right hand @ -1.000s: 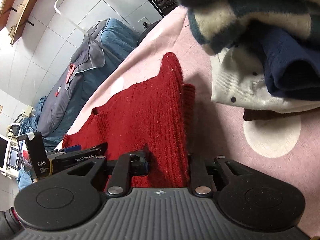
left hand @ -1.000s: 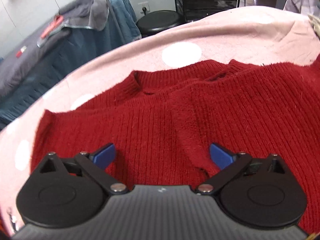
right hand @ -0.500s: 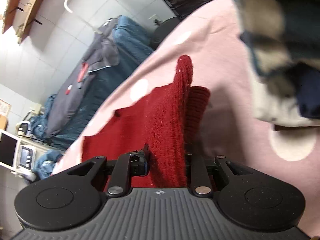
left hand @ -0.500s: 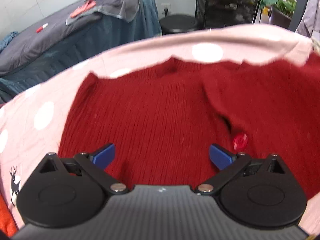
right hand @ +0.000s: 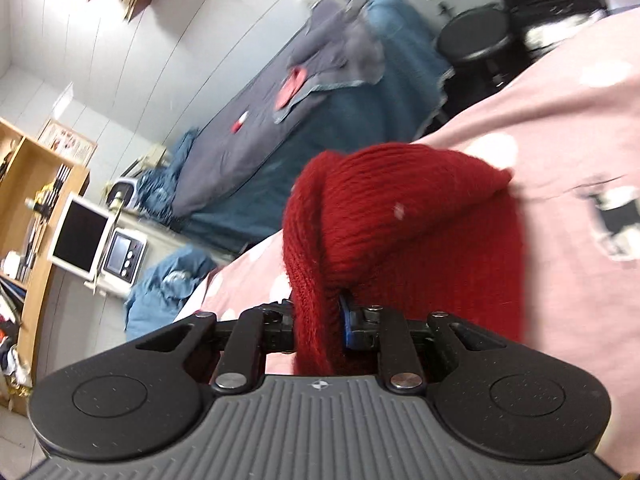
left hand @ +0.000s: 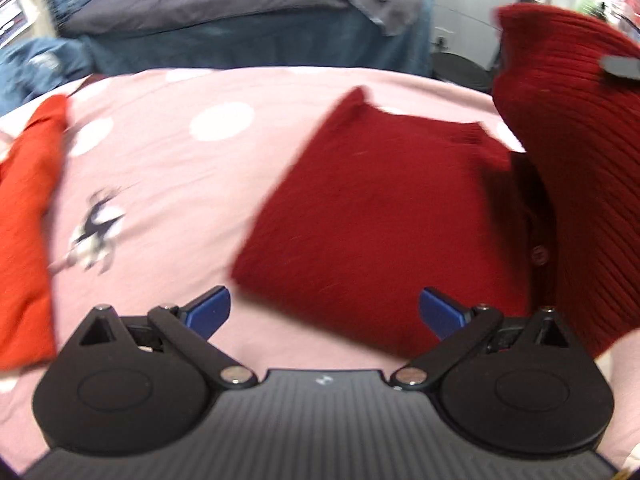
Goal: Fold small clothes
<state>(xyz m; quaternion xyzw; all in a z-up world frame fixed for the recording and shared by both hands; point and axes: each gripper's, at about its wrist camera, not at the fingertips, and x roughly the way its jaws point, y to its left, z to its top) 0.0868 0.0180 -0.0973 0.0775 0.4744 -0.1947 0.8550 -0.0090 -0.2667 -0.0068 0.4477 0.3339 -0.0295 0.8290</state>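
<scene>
A dark red knit sweater (left hand: 384, 216) lies on the pink polka-dot sheet (left hand: 168, 184). Its right part (left hand: 568, 128) is lifted high and curls over the flat part. My right gripper (right hand: 320, 320) is shut on the sweater's raised edge (right hand: 400, 232), which bunches over the fingers. My left gripper (left hand: 324, 312) is open and empty, with blue fingertips (left hand: 210, 310), hovering just in front of the sweater's near left corner.
An orange garment (left hand: 24, 232) lies at the sheet's left side. A small deer print (left hand: 94, 236) marks the sheet. Beyond it stand a bed with a dark blue cover (left hand: 224, 20), a black stool (right hand: 476, 40) and a wooden shelf (right hand: 36, 216).
The left gripper has drawn back and swung left, off the sweater. The right gripper has carried the gripped edge up and over toward the left, turning its view away from the clothes pile.
</scene>
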